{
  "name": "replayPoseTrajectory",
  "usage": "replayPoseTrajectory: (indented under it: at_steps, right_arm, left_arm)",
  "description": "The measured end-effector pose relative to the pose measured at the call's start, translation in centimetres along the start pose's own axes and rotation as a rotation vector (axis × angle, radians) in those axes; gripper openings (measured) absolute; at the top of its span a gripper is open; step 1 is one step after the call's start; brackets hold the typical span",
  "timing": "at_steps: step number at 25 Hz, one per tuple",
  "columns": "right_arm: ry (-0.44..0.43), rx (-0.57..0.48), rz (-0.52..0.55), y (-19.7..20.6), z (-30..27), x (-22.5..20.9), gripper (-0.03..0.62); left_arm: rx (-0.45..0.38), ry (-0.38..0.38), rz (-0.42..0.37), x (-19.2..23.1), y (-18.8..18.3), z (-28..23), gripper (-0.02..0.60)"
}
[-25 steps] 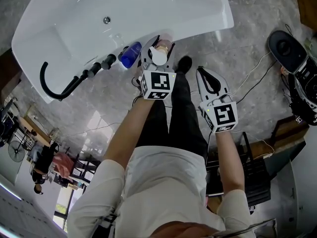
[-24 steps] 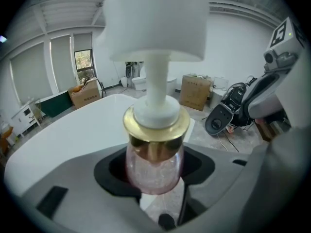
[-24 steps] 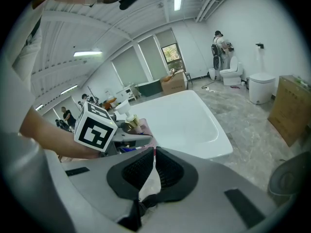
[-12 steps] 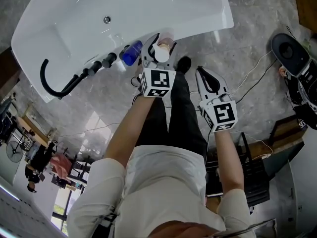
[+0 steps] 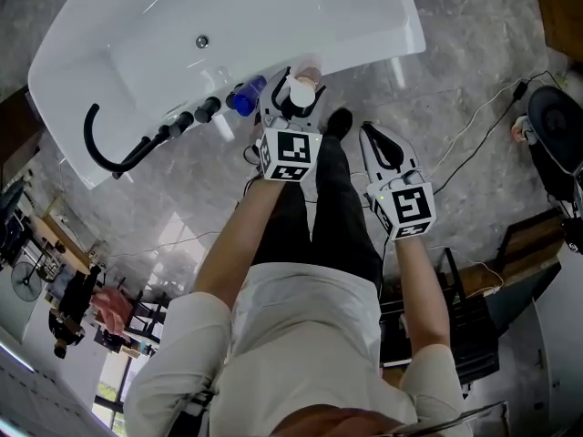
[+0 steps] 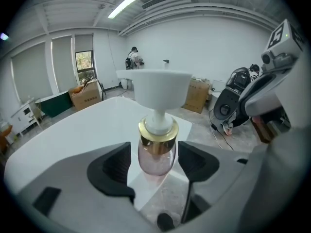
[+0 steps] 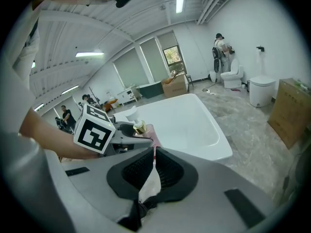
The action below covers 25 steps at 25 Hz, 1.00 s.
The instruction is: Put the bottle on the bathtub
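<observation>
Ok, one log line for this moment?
left gripper: jaws just opening around bottle | bottle: upright on bathtub rim | right gripper: shut

- Your left gripper (image 5: 293,91) has just been opening its jaws. The pink bottle (image 6: 156,152) stands between them with a thin gap on each side, so a straight pull-back toward 6 o'clock is free.
- At 9 o'clock in the head view, a blue bottle (image 5: 244,98) sits just beside the left jaw (tight there), with the black taps (image 5: 202,111) beyond it.
- At 12 o'clock the bathtub (image 5: 364,44) basin lies open.
- At 4 o'clock your right gripper (image 5: 366,133), its jaws together, and your shoe (image 5: 339,118) crowd the floor; the cables (image 5: 474,144) lie further out.
</observation>
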State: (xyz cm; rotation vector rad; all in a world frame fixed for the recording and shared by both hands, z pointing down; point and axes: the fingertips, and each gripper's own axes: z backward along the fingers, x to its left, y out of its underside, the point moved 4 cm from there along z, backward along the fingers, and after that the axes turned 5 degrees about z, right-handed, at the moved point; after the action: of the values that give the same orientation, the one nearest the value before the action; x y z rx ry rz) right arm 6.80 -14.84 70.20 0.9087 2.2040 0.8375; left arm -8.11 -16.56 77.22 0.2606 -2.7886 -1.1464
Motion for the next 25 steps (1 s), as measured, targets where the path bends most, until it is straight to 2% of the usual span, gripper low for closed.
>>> replayPoseTrajectory:
  at_steps: [12, 19, 25]
  right_arm:
    - [0.039, -0.036, 0.063, -3.1, 4.2, 2.3, 0.037]
    - [0.070, -0.065, 0.110, -6.8, 7.2, 5.9, 0.037]
    - [0.104, -0.115, 0.128, -10.7, 12.0, 7.6, 0.037]
  left_arm:
    - [-0.019, -0.006, -0.007, -0.7, -2.7, 5.7, 0.307]
    - [-0.066, -0.006, -0.016, 0.1, -5.2, 13.1, 0.307]
    - [-0.093, -0.002, -0.008, -0.4, -8.9, 18.8, 0.305]
